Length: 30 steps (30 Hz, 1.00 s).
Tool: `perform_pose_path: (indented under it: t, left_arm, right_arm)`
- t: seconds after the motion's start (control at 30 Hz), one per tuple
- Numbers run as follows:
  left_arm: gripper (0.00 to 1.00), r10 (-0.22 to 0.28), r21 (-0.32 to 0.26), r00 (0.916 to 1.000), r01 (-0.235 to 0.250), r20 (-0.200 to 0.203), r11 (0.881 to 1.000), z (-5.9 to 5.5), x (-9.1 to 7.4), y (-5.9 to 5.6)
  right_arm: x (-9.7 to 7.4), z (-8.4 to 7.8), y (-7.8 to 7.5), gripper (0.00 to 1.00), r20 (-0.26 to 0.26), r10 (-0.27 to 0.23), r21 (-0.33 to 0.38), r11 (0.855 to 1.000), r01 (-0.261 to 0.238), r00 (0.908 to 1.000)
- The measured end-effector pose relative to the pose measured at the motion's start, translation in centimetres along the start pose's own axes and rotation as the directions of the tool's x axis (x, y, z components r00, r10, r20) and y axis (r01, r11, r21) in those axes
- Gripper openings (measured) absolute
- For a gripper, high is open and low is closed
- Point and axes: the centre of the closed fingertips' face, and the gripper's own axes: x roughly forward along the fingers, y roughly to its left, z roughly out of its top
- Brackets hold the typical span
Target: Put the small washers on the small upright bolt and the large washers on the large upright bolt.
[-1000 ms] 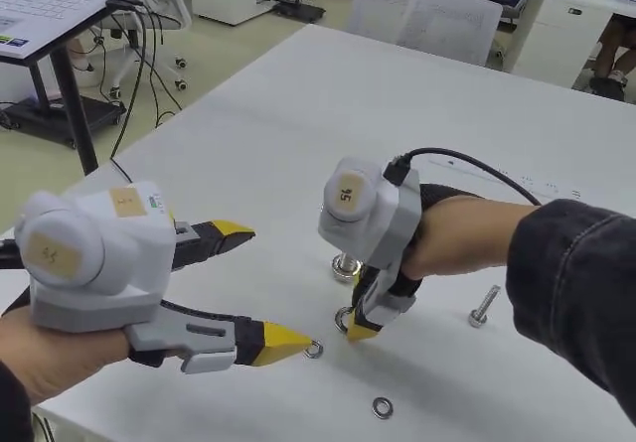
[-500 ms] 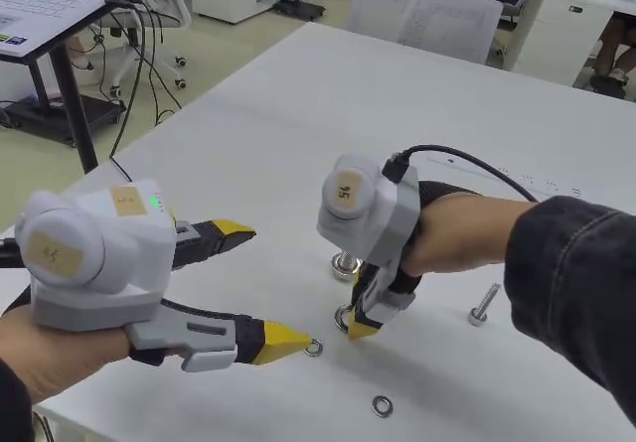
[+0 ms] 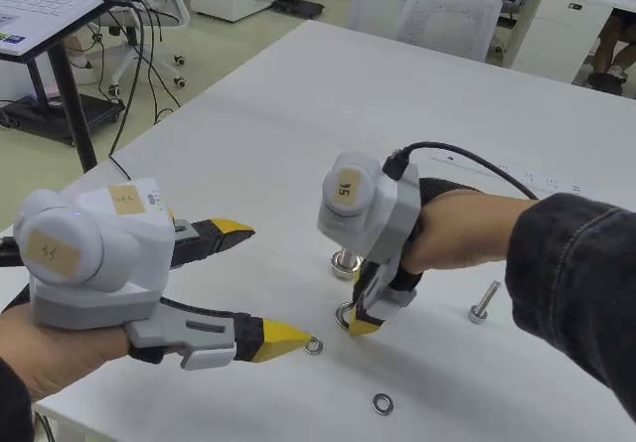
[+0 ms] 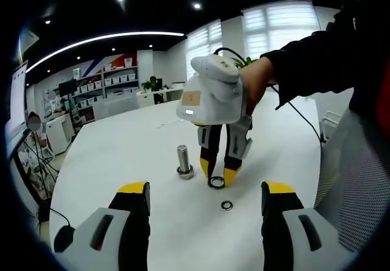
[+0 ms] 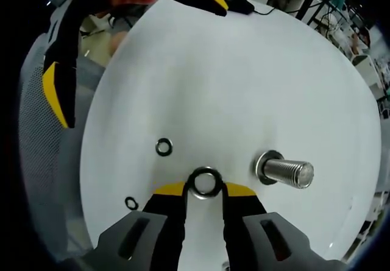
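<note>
Washer (image 5: 205, 183) apparently still between right jaws

Little differs from a second ago. The right gripper (image 3: 360, 327) leans a touch more upright. Its white housing (image 3: 363, 209) sits slightly higher above its fingertips than before, and the hand (image 3: 452, 233) and sleeve (image 3: 576, 263) behind it ride up with it, pivoting over the large washer (image 5: 205, 172) pinched between those fingertips. On the left gripper (image 3: 266, 283), well behind its spread fingers, the small indicator (image 3: 154, 201) that glows green half a second ago is dark. The remaining slight upward drift of the picture is the head camera's own.
</note>
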Motion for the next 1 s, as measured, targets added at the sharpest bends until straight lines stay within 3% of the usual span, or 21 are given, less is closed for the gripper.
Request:
perform_pose_path:
  t: [1.0]
  left_arm:
    - [0.74, -0.010, 0.001, 0.9999, 0.010, 0.013, 1.000, 0.3, 0.4, -0.3]
  right_arm:
    - [-4.6, -1.1, -0.8, 0.23, 0.012, -0.050, 0.025, 0.998, 0.050, 0.9987]
